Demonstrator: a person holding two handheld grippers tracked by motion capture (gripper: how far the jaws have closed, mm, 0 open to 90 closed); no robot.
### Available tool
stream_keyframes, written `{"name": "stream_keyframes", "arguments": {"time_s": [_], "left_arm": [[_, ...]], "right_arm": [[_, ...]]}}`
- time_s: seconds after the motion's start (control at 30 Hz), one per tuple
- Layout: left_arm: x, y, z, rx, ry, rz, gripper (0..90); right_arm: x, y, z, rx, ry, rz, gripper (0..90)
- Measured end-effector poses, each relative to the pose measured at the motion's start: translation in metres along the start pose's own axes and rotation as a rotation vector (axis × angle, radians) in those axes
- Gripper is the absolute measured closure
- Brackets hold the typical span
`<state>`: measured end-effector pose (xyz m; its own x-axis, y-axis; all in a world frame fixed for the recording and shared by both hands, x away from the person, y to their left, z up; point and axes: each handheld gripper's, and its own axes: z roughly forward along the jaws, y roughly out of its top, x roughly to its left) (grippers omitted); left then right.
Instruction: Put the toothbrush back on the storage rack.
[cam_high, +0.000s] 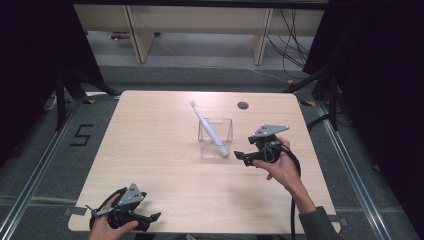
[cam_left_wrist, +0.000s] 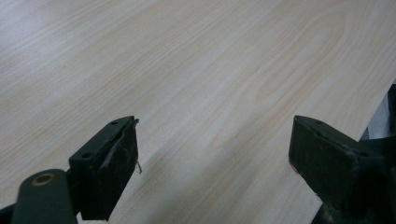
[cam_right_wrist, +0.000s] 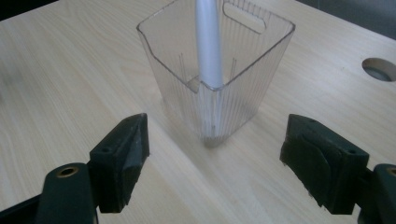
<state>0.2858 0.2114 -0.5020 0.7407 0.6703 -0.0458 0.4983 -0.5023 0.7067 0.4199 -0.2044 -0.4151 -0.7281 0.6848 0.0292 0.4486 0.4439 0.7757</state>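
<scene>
right gripper lining up on clear bin holding a white toothbrush

the right gripper (cam_high: 240, 156) is hovering just beside the clear plastic bin (cam_high: 216, 136) near the middle of the desk (cam_high: 150, 150), jaws spread wide and empty, apparently squaring up to take it. a white toothbrush (cam_high: 207, 128) is leaning diagonally inside the bin, its head sticking out over the rim because it is too long to stand straight. the left gripper (cam_high: 150, 218) is waiting released at the desk's near edge, well apart, seemingly not needed for now.
</scene>
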Motion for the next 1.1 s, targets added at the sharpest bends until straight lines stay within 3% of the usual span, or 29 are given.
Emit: {"name": "stream_keyframes", "arguments": {"time_s": [0.03,0.07,0.13,0.2,0.3,0.33,0.47,0.5,0.53,0.57,0.7,0.8,1.1], "left_arm": [[0.0,0.0,0.0,-0.001,0.001,0.001,15.4],[0.001,0.0,0.0,0.0,0.002,0.002,15.4],[0.001,0.0,0.0,0.002,0.003,0.002,15.4],[0.002,0.0,0.001,0.002,-0.001,0.004,15.4],[0.001,0.0,0.0,0.002,0.002,0.004,15.4],[0.001,0.0,0.0,-0.007,-0.001,0.0,15.4],[0.0,0.0,-0.001,-0.01,0.0,-0.008,15.4],[0.001,0.0,-0.001,-0.002,0.005,0.0,15.4],[0.0,0.0,-0.001,-0.003,0.001,0.001,15.4],[0.0,0.0,0.0,-0.012,-0.008,-0.005,15.4],[0.001,0.0,-0.002,0.001,0.006,0.008,15.4],[0.001,0.0,-0.001,0.0,0.006,0.003,15.4],[0.001,-0.001,-0.001,0.0,0.005,0.003,15.4]], "right_arm": [[0.003,-0.002,0.001,0.002,0.004,0.029,23.4],[0.0,-0.003,0.001,-0.004,0.014,-0.009,23.4],[0.0,-0.005,0.001,-0.013,0.006,-0.017,23.4],[0.002,-0.008,0.001,-0.01,0.016,0.007,23.4],[0.002,-0.012,0.0,-0.019,0.0,-0.017,23.5],[0.005,-0.013,0.0,-0.009,0.003,0.003,23.5],[0.005,-0.016,0.001,0.0,0.014,-0.017,23.6],[0.008,-0.018,0.001,0.011,0.011,0.019,23.6],[0.007,-0.018,0.002,0.009,0.021,-0.01,24.0],[0.008,-0.02,0.002,0.002,0.0,-0.011,25.4],[0.011,-0.025,0.004,0.019,0.006,-0.022,25.1],[0.014,-0.029,0.004,0.033,0.016,0.001,24.5],[0.016,-0.041,0.003,0.031,0.009,-0.01,24.4]]}}
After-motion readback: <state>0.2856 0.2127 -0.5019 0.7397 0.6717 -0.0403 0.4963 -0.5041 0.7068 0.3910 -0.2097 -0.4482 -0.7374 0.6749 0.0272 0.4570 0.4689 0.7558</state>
